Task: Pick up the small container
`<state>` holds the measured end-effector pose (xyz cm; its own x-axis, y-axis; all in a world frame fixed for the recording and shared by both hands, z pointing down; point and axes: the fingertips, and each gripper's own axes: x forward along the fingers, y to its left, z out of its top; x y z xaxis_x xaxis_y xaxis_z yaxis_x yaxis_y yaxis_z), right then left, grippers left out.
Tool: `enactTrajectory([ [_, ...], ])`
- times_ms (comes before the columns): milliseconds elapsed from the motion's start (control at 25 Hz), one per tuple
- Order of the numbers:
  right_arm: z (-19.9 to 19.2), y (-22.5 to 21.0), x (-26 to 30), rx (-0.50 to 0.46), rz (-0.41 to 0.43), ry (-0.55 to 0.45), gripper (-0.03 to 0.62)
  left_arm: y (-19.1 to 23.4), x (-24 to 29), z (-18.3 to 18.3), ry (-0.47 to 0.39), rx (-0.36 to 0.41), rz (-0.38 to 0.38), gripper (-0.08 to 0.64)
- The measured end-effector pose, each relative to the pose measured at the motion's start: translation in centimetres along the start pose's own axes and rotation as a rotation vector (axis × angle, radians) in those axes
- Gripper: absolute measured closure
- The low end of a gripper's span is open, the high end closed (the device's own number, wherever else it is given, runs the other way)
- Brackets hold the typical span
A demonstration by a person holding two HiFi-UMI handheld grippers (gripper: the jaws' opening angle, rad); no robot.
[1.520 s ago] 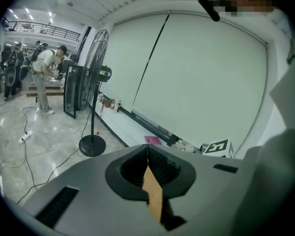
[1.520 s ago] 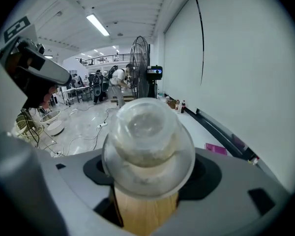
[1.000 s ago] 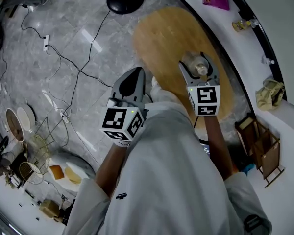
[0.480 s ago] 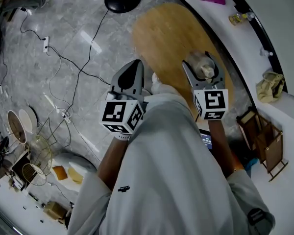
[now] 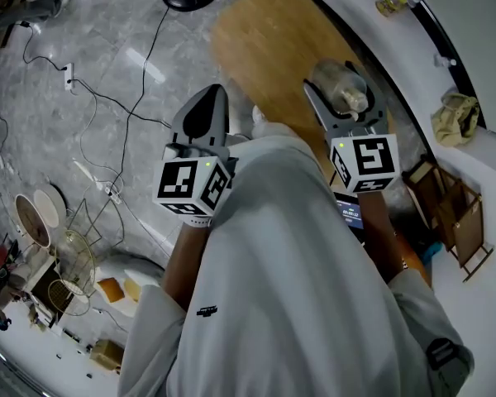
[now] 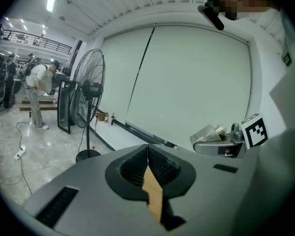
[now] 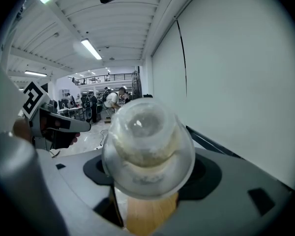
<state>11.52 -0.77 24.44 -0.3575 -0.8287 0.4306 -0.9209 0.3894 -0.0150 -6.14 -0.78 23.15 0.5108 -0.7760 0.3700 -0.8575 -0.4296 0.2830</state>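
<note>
right gripper [image 5: 341,91] fingers wide, clamped on small clear container [image 7: 147,146], above wooden worktop [image 5: 264,48]. left gripper [image 5: 207,98] fingers pressed together, nothing between them.

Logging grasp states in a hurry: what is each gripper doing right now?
Left gripper: closed, nothing between its fingers.
Right gripper: closed on the small container, which is clear.
</note>
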Motion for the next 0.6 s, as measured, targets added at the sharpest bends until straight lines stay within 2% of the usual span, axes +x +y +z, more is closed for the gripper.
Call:
enactTrajectory([
  [600,0.0,1.1,-0.8,-0.009,0.028,0.008,0.257,-0.1,-0.6,-0.2,0.018,0.006,0.006,0.540],
])
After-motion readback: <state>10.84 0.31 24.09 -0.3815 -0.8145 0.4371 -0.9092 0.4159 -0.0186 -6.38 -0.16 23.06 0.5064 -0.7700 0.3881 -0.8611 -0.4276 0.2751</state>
